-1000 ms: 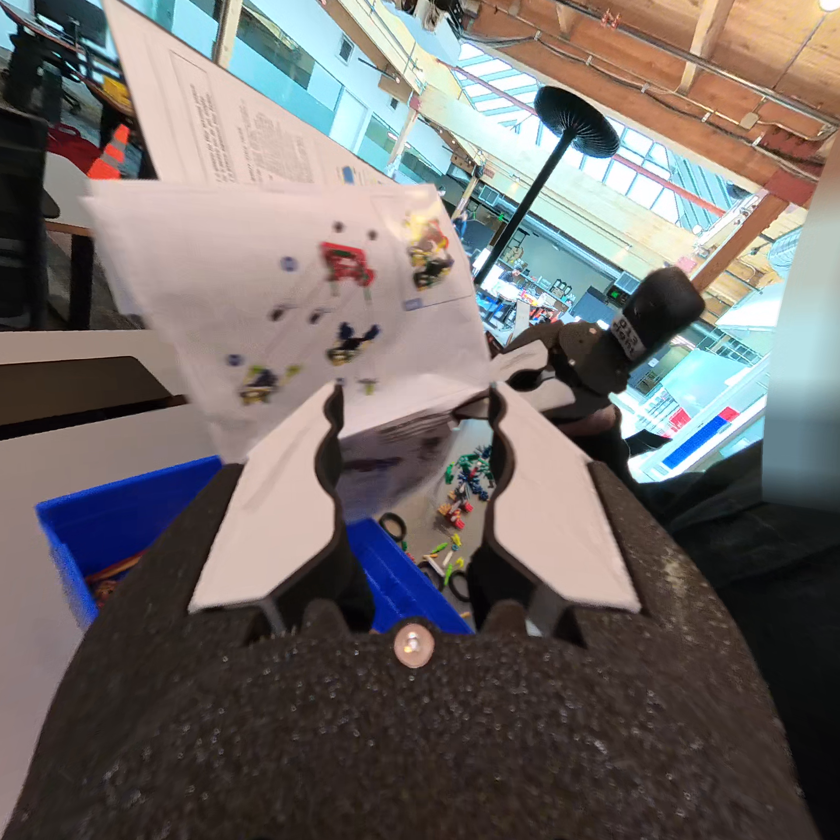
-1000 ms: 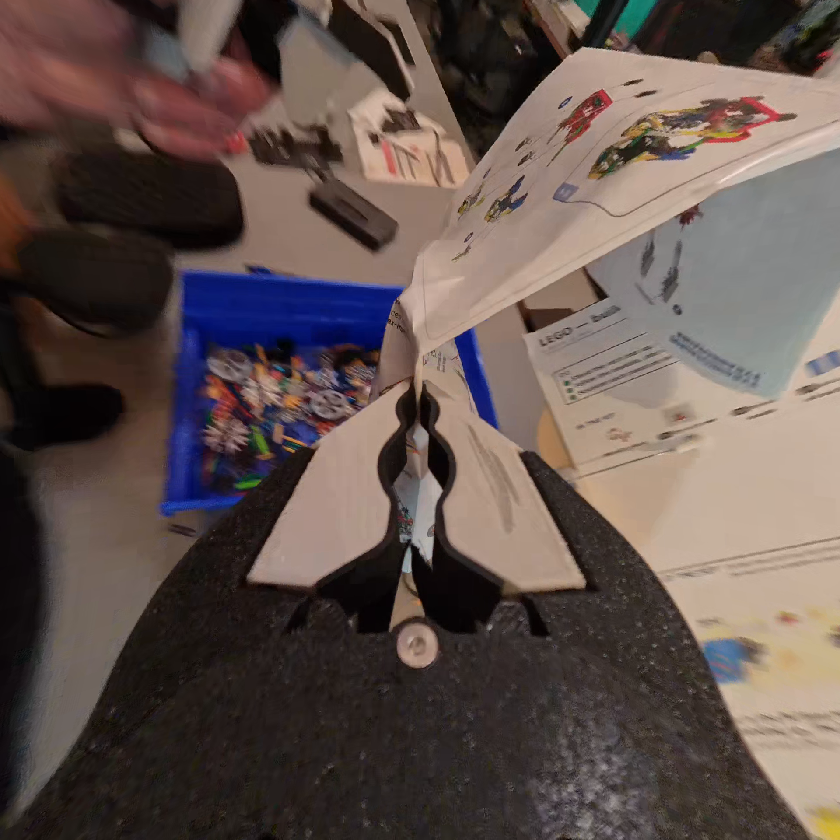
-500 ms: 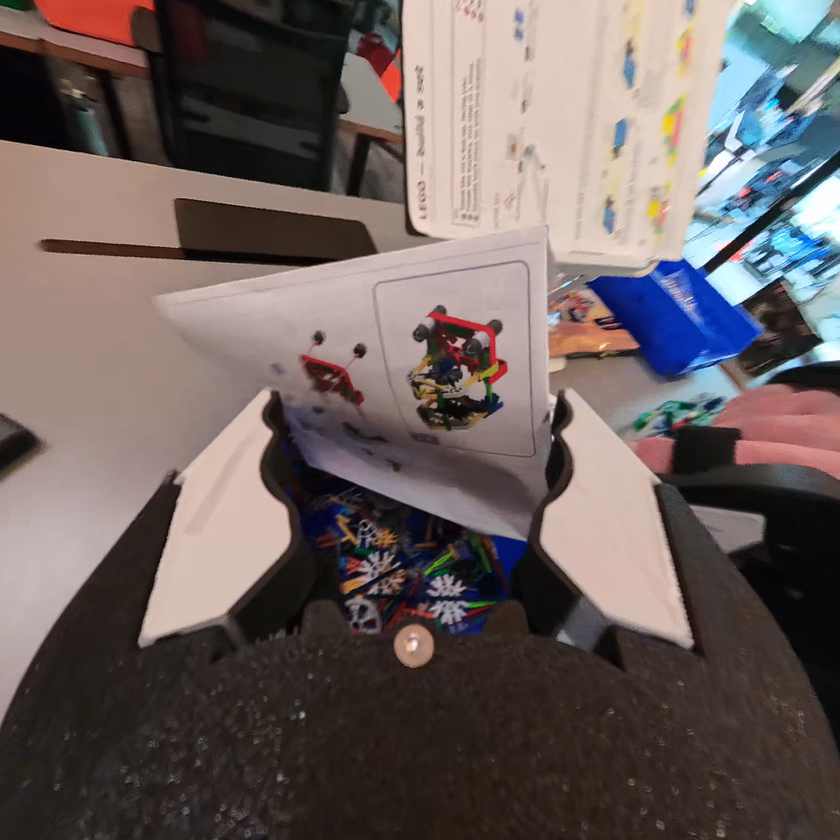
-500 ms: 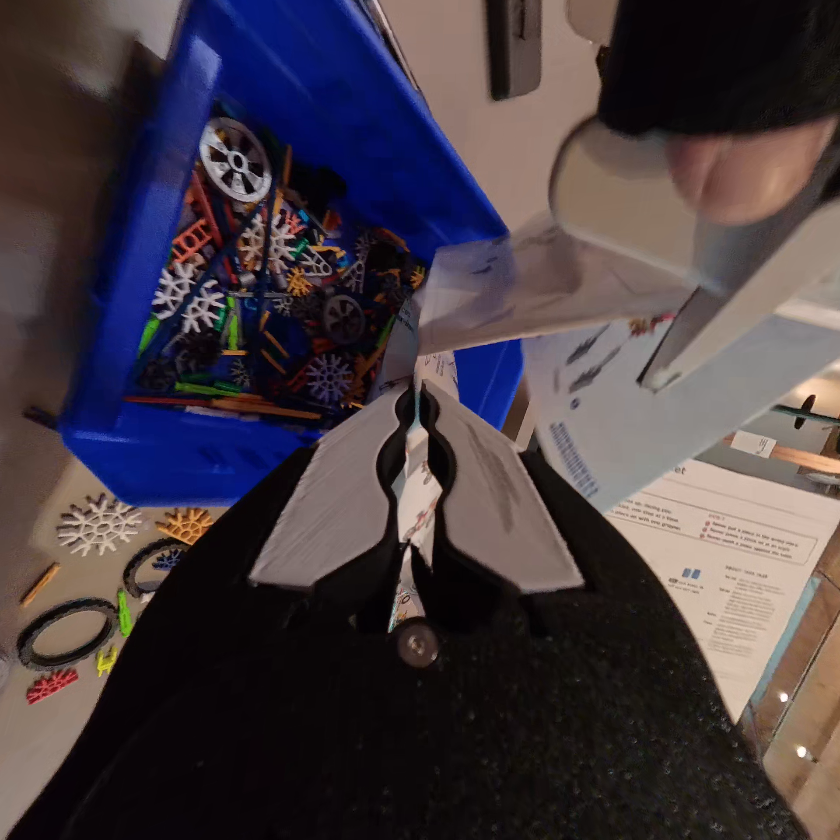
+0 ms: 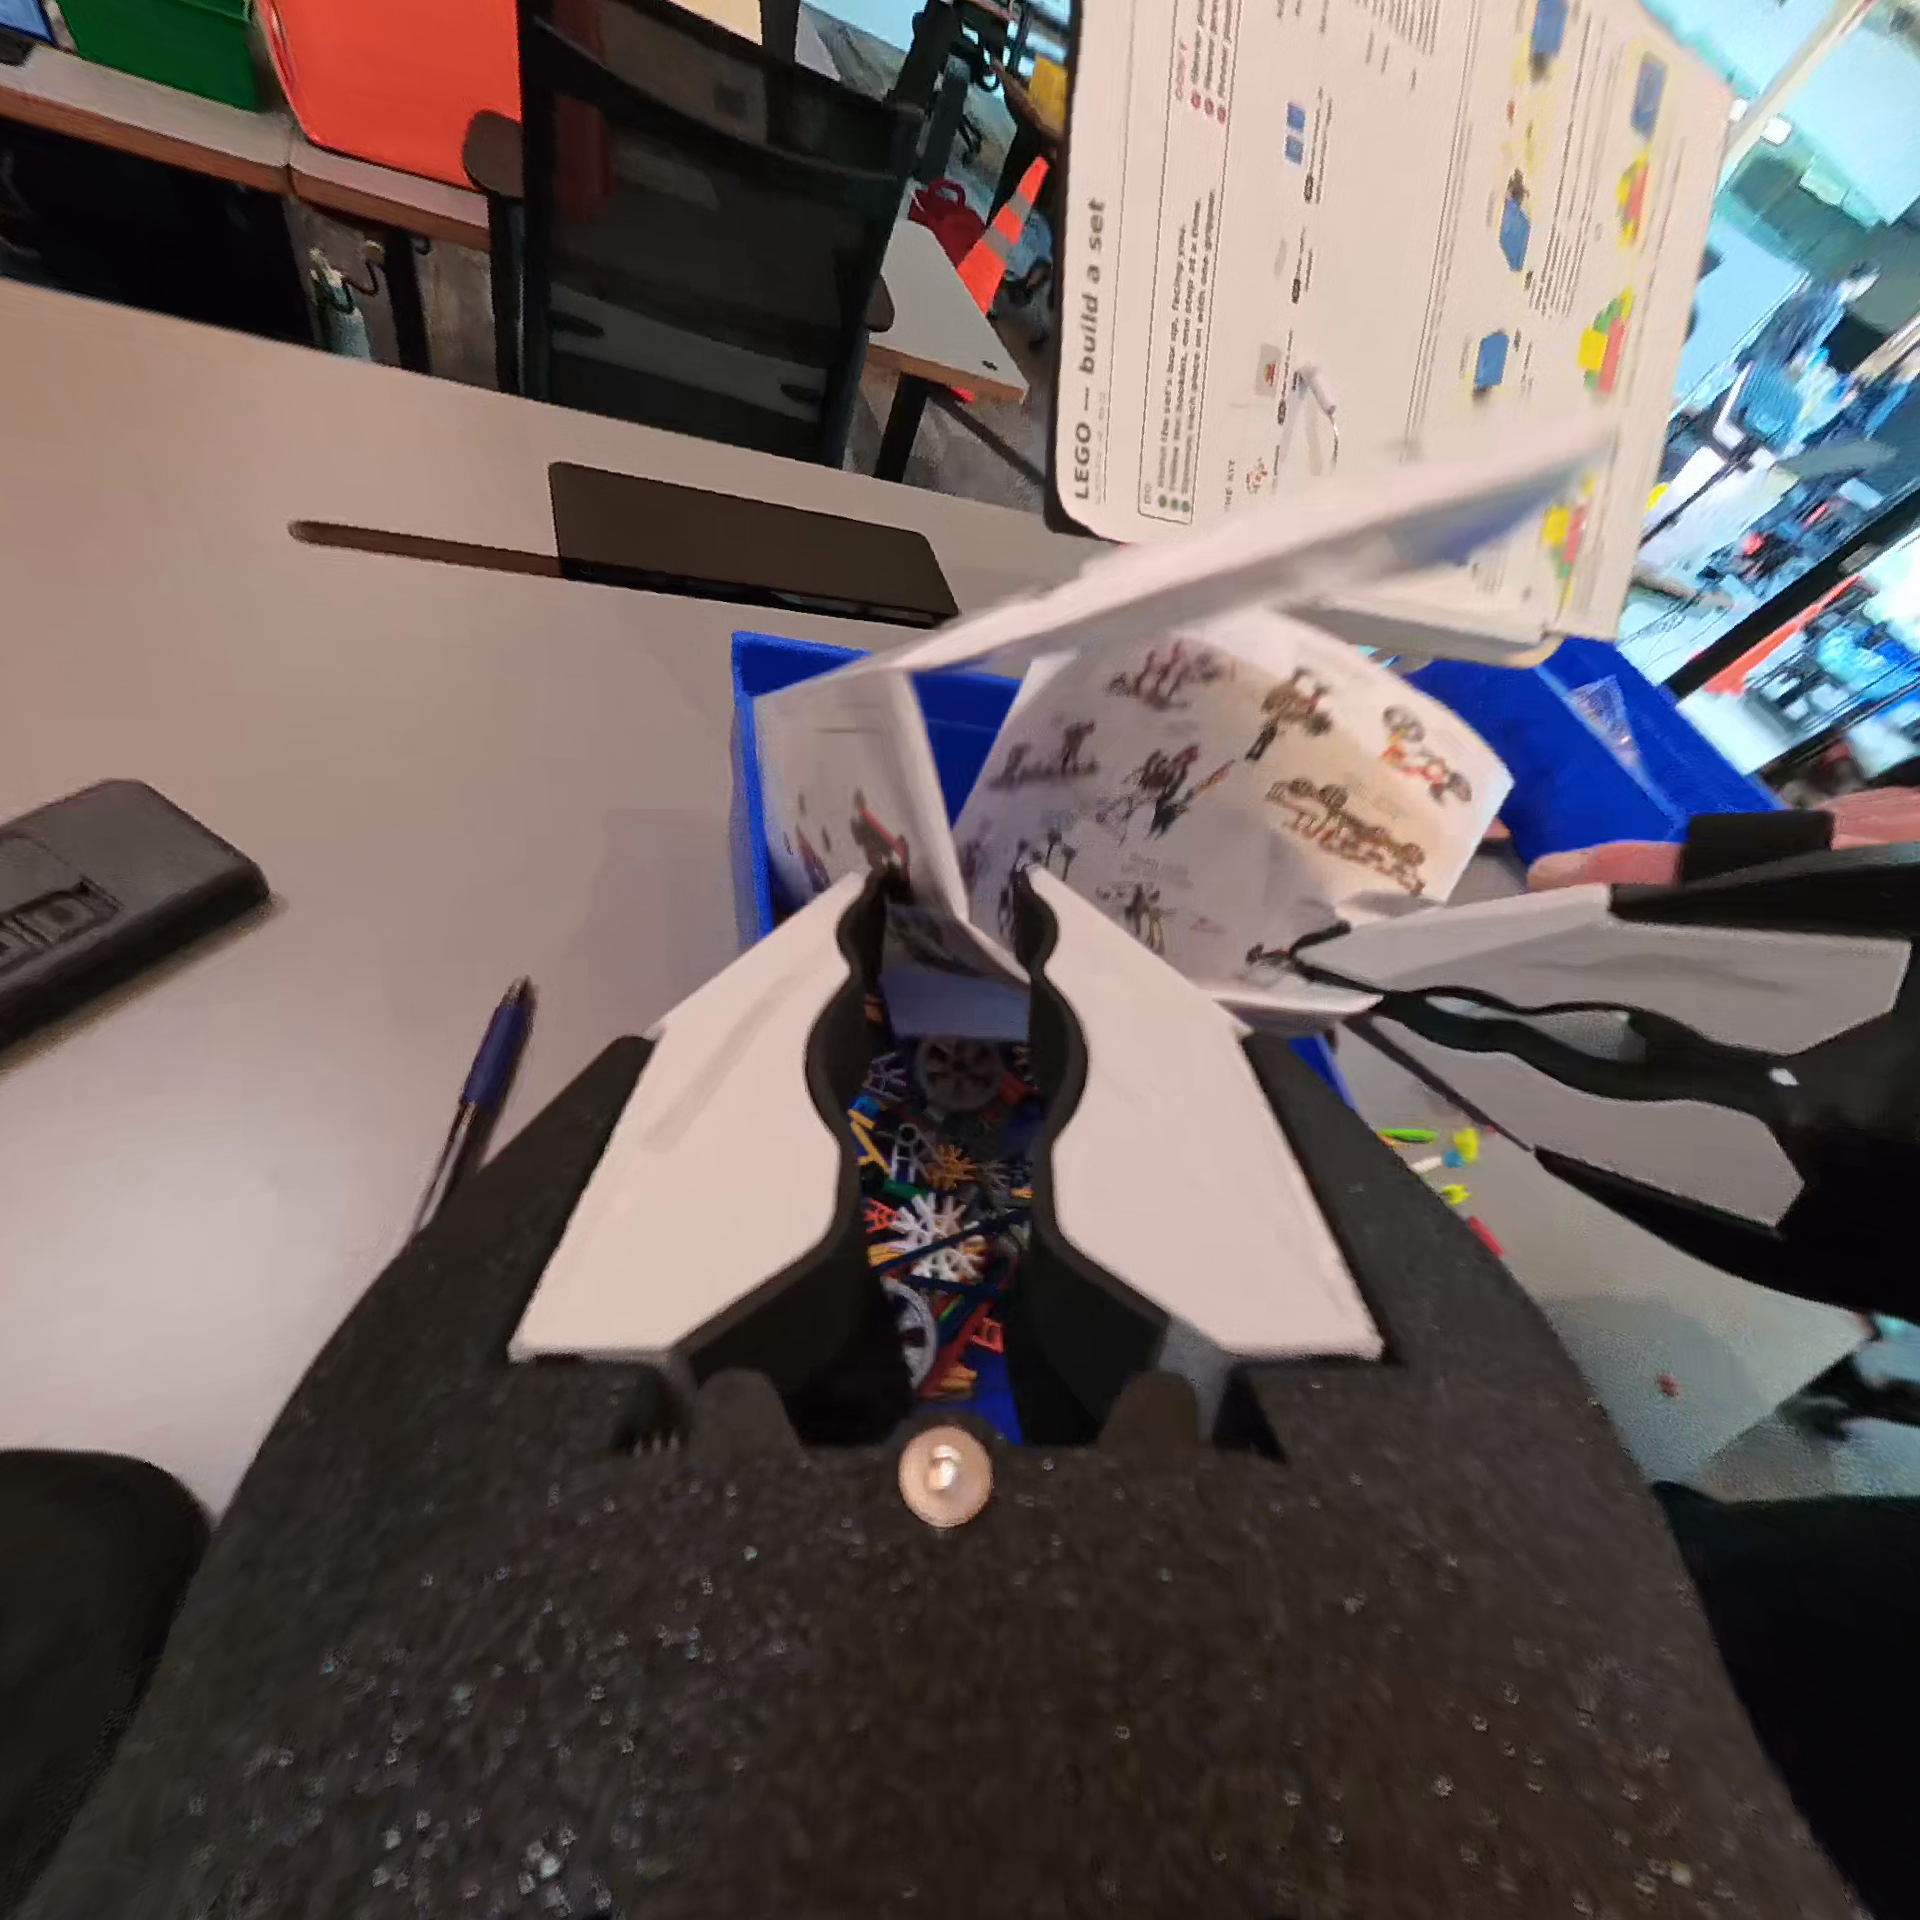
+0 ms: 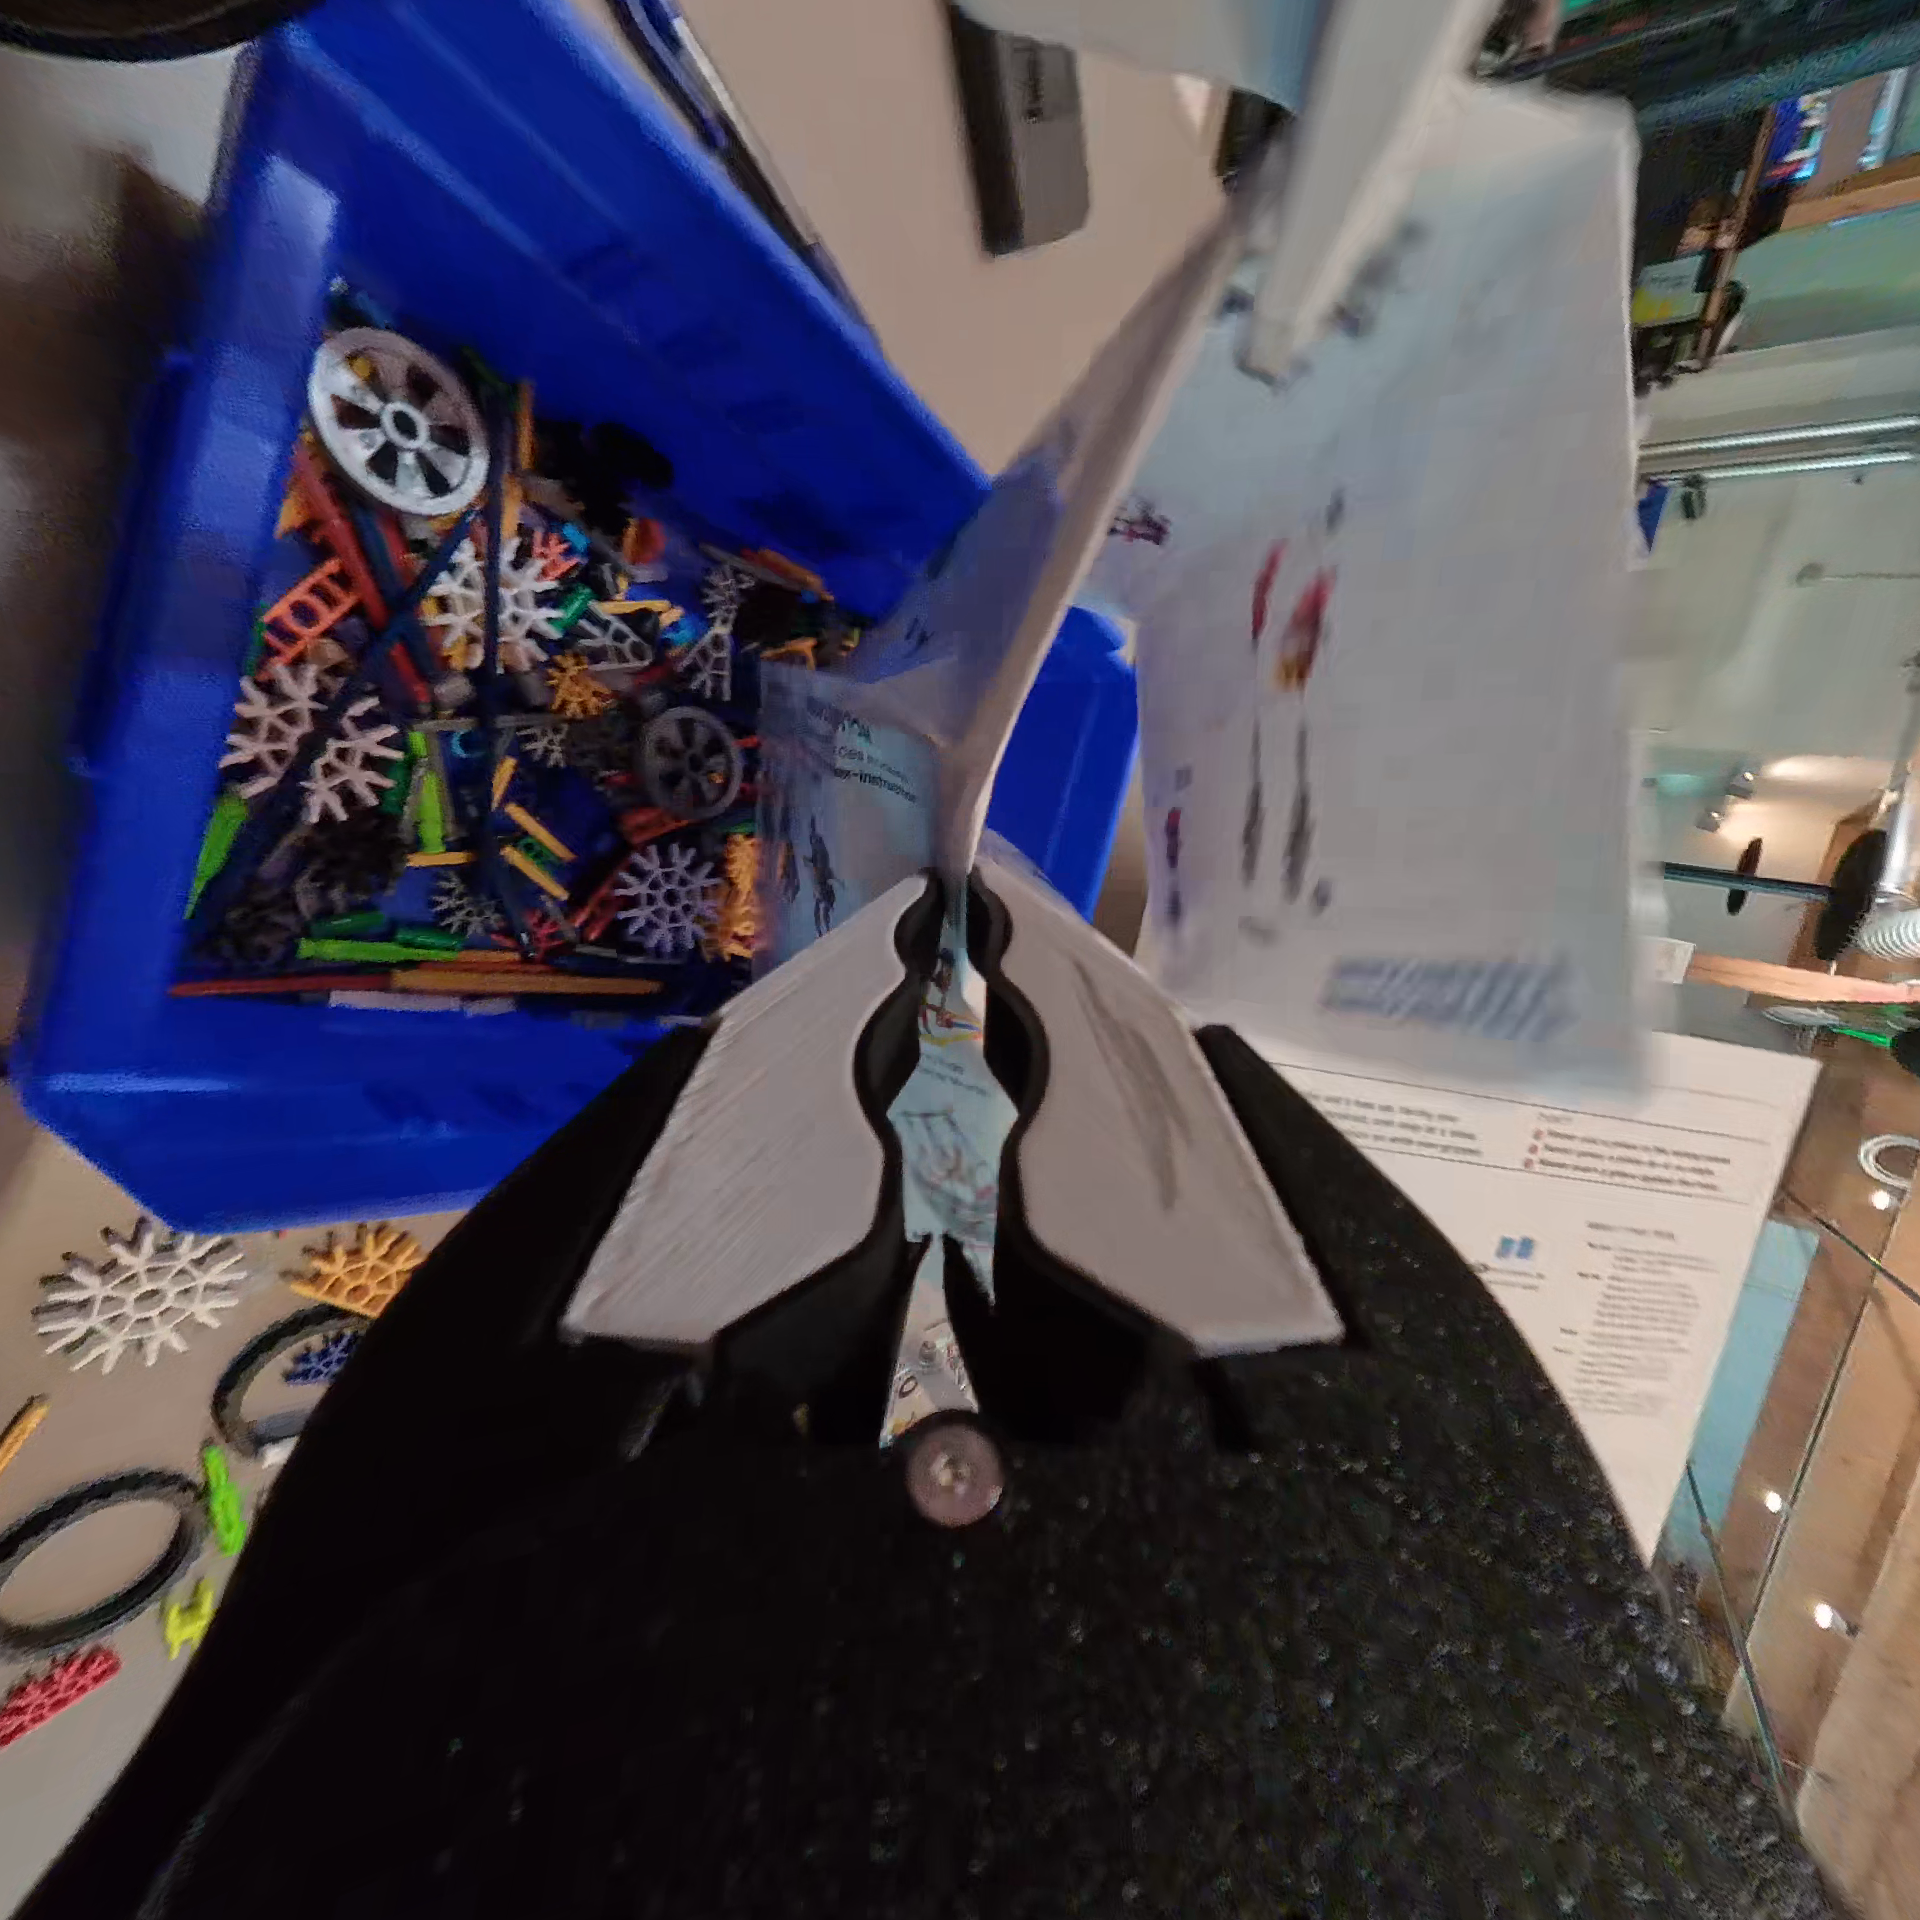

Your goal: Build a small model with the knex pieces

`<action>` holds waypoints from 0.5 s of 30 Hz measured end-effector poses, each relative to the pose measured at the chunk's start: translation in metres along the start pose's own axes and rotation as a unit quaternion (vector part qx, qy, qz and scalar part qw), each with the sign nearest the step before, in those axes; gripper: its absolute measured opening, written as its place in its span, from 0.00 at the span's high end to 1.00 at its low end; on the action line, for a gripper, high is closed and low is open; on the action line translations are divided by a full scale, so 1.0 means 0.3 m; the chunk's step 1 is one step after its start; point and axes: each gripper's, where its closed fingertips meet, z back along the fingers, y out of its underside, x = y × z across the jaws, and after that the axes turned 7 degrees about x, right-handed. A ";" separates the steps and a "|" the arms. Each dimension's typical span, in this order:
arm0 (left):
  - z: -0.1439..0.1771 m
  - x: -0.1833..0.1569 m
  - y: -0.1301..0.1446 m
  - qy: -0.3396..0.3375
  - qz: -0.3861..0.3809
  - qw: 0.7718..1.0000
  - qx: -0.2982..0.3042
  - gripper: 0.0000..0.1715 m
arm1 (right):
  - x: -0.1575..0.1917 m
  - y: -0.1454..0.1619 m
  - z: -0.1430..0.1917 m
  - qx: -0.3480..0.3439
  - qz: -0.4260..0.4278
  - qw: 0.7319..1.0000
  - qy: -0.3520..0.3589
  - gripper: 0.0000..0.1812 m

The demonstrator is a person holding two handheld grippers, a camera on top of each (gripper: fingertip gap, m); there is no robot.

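My right gripper (image 6: pixel 951 888) is shut on the corner of a printed paper booklet (image 6: pixel 940 1143), held over a blue bin (image 6: pixel 582 208) full of small plastic construction pieces (image 6: pixel 488 665). In the left wrist view the booklet (image 5: pixel 1226 790) hangs open and curled, and the right gripper (image 5: pixel 1299 961) pinches its right edge. My left gripper (image 5: pixel 945 899) is just above the bin (image 5: pixel 748 665). Its jaws are partly closed, with a gap, and a fold of the booklet lies between the tips. A blurred white finger (image 6: pixel 1340 187) of the left gripper shows by the booklet's far edge.
A blue pen (image 5: pixel 488 1060) and a black device (image 5: pixel 94 894) lie on the grey table to the left. A large instruction sheet (image 5: pixel 1351 239) stands behind, next to a second blue bin (image 5: pixel 1590 748). Loose pieces (image 6: pixel 135 1299) and black tyre rings (image 6: pixel 94 1548) lie in front of the bin. To reach the blue pen (image 5: pixel 488 1060) in a straight line is about 20 cm for my left fingers, about 25 cm for my right.
My left gripper has narrowed from wide open and dropped over the bin, onto a fold of the booklet. The booklet has swung and curled open. The right gripper stays shut on it.
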 end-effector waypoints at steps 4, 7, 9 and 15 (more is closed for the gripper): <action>0.021 0.001 0.033 0.063 0.068 0.995 -0.034 0.92 | -0.009 -0.030 0.045 -0.033 -0.007 0.999 0.012 0.97; 0.007 0.026 0.080 0.070 0.088 0.993 -0.027 0.96 | 0.082 -0.081 0.072 -0.067 -0.021 0.997 -0.035 0.95; 0.006 0.037 0.092 0.080 0.104 0.991 -0.034 0.98 | 0.168 -0.113 0.078 -0.088 -0.047 0.991 -0.094 0.82; 0.009 0.087 0.104 0.098 0.136 0.986 -0.027 1.00 | 0.237 -0.215 0.160 -0.202 -0.256 0.899 -0.292 0.60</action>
